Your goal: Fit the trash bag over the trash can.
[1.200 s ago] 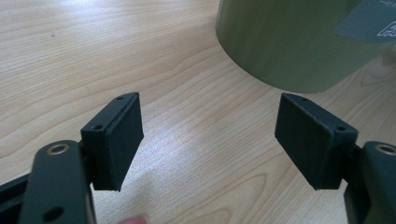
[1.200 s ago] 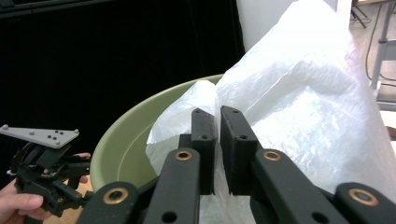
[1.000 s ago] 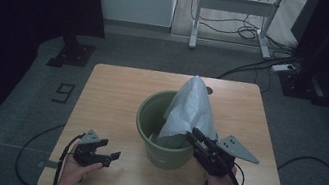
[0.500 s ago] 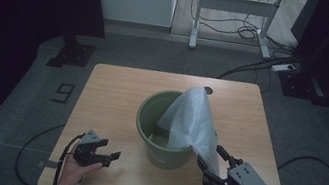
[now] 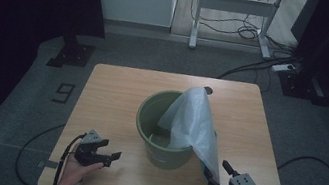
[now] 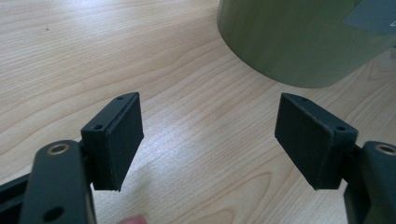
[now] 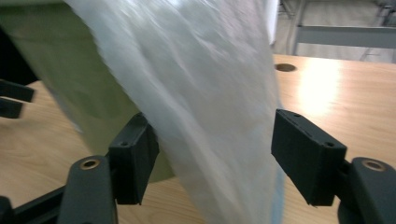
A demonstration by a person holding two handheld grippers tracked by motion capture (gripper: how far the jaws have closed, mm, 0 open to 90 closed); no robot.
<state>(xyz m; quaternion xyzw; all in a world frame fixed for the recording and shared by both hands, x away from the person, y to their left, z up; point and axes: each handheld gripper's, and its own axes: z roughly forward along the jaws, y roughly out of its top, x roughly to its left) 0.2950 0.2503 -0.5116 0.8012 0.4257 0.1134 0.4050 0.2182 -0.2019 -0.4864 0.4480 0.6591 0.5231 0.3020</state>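
Left gripper [image 5: 102, 153] rests near the front-left corner of the worktop [image 5: 117, 89], held in the person's left hand [image 5: 72, 171]. Its jaws stand well apart with nothing between them; the left gripper view shows bare wood grain in the gap and the green wall of the bin ahead and to the right. It points toward the bin's base, apart from it.

Green bin [image 5: 147, 120] stands upright at about the middle of the worktop, slightly toward the front edge. The pale plastic bag [image 5: 193, 122] sits partly inside it, rises above the rim and drapes over the front-right side of the rim. Its long axis runs diagonally, from a peak above the bin down toward the front-right corner.

Right gripper [image 5: 217, 177] is at the front-right corner, at the bag's lower tail, so the right hand is the nearer one. Its jaws have just been opening. In the right gripper view the film hangs between the pads [image 7: 306, 156] with clearance at both sides, so I judge it released, not clamped.

Hard to read: the film is blurred in the right gripper view, the bag's mouth edges are indistinct, and its lower end is cut off at the frame bottom. The bin's contents are mostly screened.
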